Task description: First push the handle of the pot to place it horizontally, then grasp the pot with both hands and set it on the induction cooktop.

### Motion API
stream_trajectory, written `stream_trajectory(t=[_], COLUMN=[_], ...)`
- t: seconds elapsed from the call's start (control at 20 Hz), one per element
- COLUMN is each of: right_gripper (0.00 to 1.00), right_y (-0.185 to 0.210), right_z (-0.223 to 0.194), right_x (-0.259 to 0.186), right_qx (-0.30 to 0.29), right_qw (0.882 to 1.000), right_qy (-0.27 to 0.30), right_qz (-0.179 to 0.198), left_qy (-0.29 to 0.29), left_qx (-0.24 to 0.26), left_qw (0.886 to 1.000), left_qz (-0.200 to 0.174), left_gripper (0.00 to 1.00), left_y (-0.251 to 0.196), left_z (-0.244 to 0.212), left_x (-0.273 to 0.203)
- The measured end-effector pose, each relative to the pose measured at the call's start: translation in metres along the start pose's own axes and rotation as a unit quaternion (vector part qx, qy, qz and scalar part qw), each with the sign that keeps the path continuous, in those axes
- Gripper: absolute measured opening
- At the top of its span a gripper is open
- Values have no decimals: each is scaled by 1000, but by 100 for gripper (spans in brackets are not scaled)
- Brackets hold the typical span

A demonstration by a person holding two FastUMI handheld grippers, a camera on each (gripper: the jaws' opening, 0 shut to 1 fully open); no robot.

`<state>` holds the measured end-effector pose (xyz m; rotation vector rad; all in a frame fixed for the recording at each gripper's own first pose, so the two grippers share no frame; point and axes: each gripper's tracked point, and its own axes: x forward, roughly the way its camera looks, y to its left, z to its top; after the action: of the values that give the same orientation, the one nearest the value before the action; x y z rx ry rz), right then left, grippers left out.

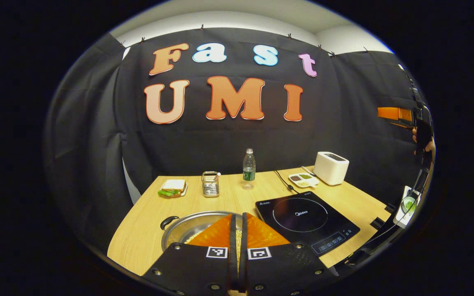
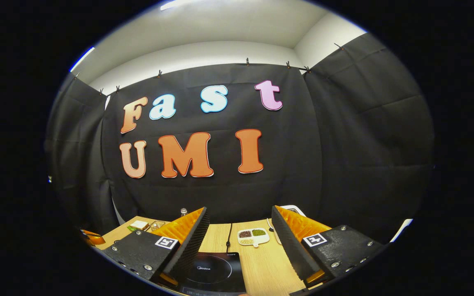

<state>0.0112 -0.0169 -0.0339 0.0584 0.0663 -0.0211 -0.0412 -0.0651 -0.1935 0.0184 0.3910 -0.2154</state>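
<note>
Pot (image 1: 187, 230) under closed left gripper (image 1: 239, 230) | right gripper (image 2: 240, 230) wide over cooktop (image 2: 212, 271)

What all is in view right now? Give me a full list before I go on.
Table: one, light wood, under everything.
Pot: one, silver with a black handle, near left of the table, something yellowish inside.
Cooktop: one, black, right of the pot.
Sandwich: one, on a small plate, far left.
Metal rack: one, silver, right of the sandwich.
Bottle: one, clear with a green label, far middle.
Divided dish: one, white, dark and green fillings, beside the toaster.
Toaster: one, white, far right.
Cable: one, black, running back from the cooktop.
Left gripper: shut, over the pot.
Right gripper: open, above the cooktop.
</note>
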Motion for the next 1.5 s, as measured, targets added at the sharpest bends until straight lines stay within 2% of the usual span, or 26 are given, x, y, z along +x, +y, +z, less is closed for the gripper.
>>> stream_trajectory(t=[0.6, 0.95, 1.2, 1.5], right_gripper=[95, 95, 95, 94], right_y=[0, -7, -16, -22], right_z=[-14, -22, -31, -45], right_x=[3, 4, 10, 16], right_qx=[3, 8, 15, 18], right_qw=[1000, 1000, 999, 999], right_qy=[15, 22, 31, 45], right_qz=[1, -1, -8, -13], left_qy=[119, 166, 213, 238], left_qx=[-11, 3, -19, -17], left_qw=[992, 986, 975, 969], left_qz=[-30, -30, -53, -61], left_gripper=[3, 3, 3, 3], left_y=[-22, -33, -48, -56], left_z=[-114, -155, -188, -205], left_x=[-9, -9, -11, -2])
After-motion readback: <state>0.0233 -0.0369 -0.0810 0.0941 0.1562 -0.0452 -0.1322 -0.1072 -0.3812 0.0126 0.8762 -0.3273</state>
